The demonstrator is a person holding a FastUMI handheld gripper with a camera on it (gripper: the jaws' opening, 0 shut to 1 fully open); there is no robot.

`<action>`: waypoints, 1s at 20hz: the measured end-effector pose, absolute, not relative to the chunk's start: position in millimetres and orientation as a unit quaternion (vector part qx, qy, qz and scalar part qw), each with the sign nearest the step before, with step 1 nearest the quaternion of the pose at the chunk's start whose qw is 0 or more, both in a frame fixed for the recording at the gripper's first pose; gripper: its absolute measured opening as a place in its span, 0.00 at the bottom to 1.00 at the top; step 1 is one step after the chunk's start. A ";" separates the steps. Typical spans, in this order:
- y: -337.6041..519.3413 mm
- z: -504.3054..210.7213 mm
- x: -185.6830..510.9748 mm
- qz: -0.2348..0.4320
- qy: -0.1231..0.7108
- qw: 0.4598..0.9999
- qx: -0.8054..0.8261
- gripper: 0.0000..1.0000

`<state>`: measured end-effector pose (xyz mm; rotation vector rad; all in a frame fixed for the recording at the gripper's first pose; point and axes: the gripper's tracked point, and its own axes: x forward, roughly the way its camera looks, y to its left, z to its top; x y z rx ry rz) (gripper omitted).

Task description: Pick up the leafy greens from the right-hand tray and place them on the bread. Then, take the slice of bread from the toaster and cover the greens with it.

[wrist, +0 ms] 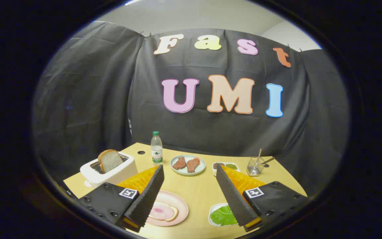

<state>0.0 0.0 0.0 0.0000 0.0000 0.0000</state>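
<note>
My gripper (189, 170) hovers above the wooden table with its fingers wide open and nothing between them. Leafy greens (223, 215) lie in a small white tray (212, 211), partly hidden by the right finger (232, 196). A pink plate (181, 202) by the left finger holds a bread slice (162, 212) topped with a pink slice of meat. A white toaster (109, 171) stands at the left, beyond the left finger, with a slice of bread (110, 160) sticking up out of its slot.
Beyond the fingers stand a water bottle (156, 147), a pale green plate (177, 171) with two pieces of meat, a small white dish (225, 166) of sauces and a wire holder (255, 166) with utensils. Black cloth walls close off the table's back and sides.
</note>
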 end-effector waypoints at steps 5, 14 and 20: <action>-18.2 -7.0 -6.0 0.007 0.008 1.000 0.004 0.98; -41.5 -12.3 -6.4 0.002 0.016 1.000 0.018 0.98; -80.9 -34.0 -3.5 -0.022 0.041 0.997 0.056 0.98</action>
